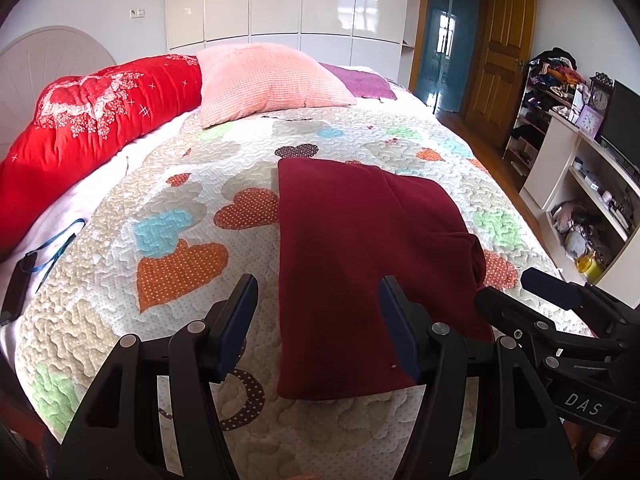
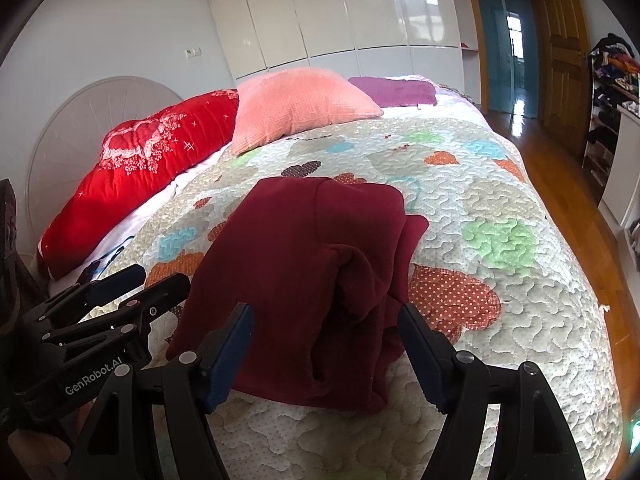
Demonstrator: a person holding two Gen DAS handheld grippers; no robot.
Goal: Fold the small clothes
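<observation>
— One garment only: a dark maroon fleece garment (image 1: 352, 256), folded, lay on the quilted bedspread with coloured hearts (image 1: 168, 208).

— Which way did it run?

— Its long axis ran away from the cameras, from the near edge of the bed towards the pillows. In the left wrist view the left edge was a straight fold; the right side was lumpier, with a bunched flap near the middle. In the right wrist view that bunch sat just ahead of the tongs.

— How many tongs?

— Two. The left tongs (image 1: 318, 320) stood with jaws wide apart, holding nothing, above the near left part of the garment. The right tongs (image 2: 326, 344) were likewise spread and empty, over the near right part. Whether either touched the cloth, I could not tell.

— And pillows?

— Three things at the head: one long red floral bolster (image 1: 92, 120), one pink square waffle cushion (image 1: 268, 80), one flat purple cushion (image 1: 360, 82). One black device on a blue strap (image 1: 18, 288) lay at the bed's left edge.
</observation>
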